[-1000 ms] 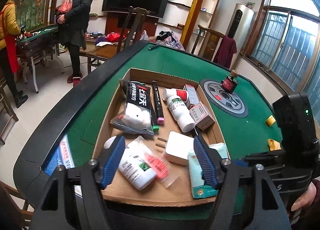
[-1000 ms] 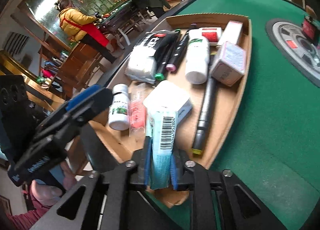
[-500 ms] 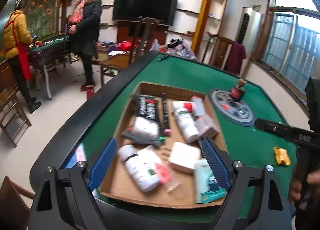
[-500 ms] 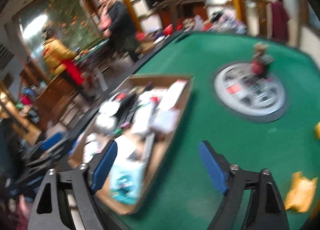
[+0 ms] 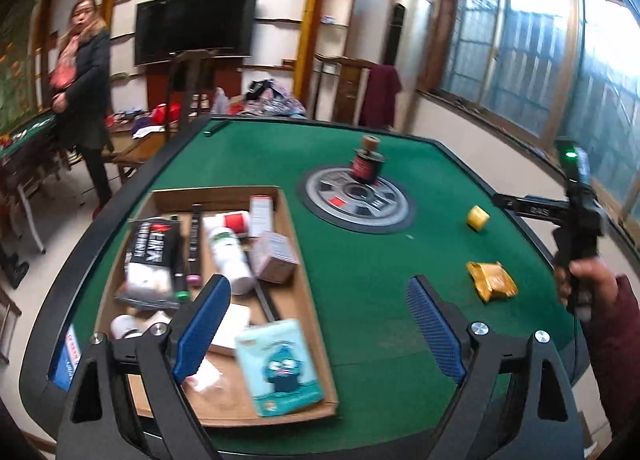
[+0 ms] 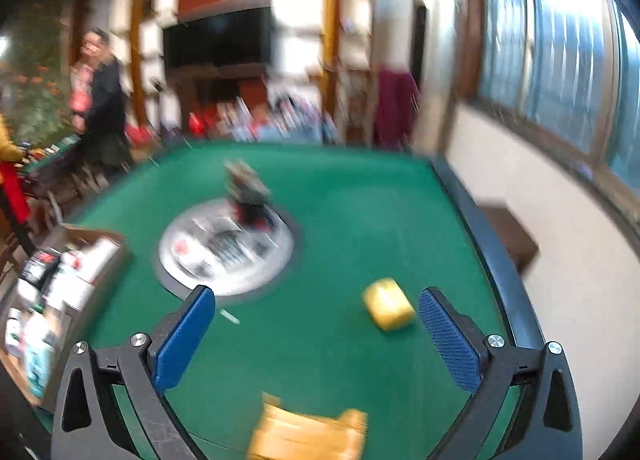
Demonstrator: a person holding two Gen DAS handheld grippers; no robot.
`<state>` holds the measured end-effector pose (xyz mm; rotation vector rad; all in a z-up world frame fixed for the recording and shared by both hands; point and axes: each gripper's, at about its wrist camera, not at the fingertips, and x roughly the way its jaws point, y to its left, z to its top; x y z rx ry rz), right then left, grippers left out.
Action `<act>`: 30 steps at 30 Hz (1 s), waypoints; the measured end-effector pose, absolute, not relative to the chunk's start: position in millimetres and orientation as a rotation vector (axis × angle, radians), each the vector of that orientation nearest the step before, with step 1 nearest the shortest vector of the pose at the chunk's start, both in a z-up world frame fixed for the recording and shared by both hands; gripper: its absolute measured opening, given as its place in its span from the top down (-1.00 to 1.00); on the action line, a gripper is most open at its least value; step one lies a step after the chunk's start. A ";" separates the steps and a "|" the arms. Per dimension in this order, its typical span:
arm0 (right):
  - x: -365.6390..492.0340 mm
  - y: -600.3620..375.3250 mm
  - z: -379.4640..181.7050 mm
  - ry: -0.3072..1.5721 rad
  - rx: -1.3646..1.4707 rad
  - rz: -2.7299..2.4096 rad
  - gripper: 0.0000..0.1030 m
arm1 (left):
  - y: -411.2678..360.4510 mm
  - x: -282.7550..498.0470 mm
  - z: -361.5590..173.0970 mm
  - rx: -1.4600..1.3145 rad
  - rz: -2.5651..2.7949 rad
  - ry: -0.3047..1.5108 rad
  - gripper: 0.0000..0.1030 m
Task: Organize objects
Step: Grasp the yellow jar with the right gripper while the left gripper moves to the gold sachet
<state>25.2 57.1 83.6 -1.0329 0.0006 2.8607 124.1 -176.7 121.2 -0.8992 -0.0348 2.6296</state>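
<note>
At the left of the green table (image 5: 360, 300) sits the cardboard tray (image 5: 312, 300), already loaded: a black-and-white packet, dark pens, a white bottle, small boxes and, nearest the camera, a teal pouch (image 5: 280, 364) lying flat inside the tray's near right corner. The left gripper (image 5: 320, 332) hangs above that corner with its blue pads wide apart and nothing between them. Further right, past the round grey centre plate (image 5: 356, 199) with a small dark jar standing on it, two loose things lie on the felt, well apart from the tray: a crumpled yellow wrapper (image 5: 490, 280) and, beyond it, a small yellow block (image 5: 478, 217). The right gripper (image 6: 316, 332) points at them; its jaws are opening, with nothing between the pads, and the block (image 6: 388, 308) lies just inside the right-hand pad (the right wrist view is blurred, so whether it touches I cannot tell). The wrapper looks like thin foil or paper: very light, limp, likely to crush or slide, so best pinched across its bunched middle. The block seems light too and firmer, with rounded edges; a grip across its two flatter sides should hold, closing gently so it does not squirt out
</note>
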 end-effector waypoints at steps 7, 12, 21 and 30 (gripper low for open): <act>12.0 163.8 50.1 0.331 -1.189 2.683 -0.99 | -143.2 127.6 110.8 -0.944 2.548 0.019 -0.73; -10.7 170.0 42.6 0.261 -1.214 2.685 -0.86 | -124.7 132.0 108.6 -0.966 2.524 0.053 -0.73; -63.9 134.9 -2.9 -0.026 -1.294 2.618 0.01 | -107.8 140.3 108.7 -0.976 2.496 0.129 -0.73; -30.5 160.4 -13.7 0.288 -1.290 2.673 0.17 | -41.2 116.3 96.6 -0.951 2.320 0.243 -0.73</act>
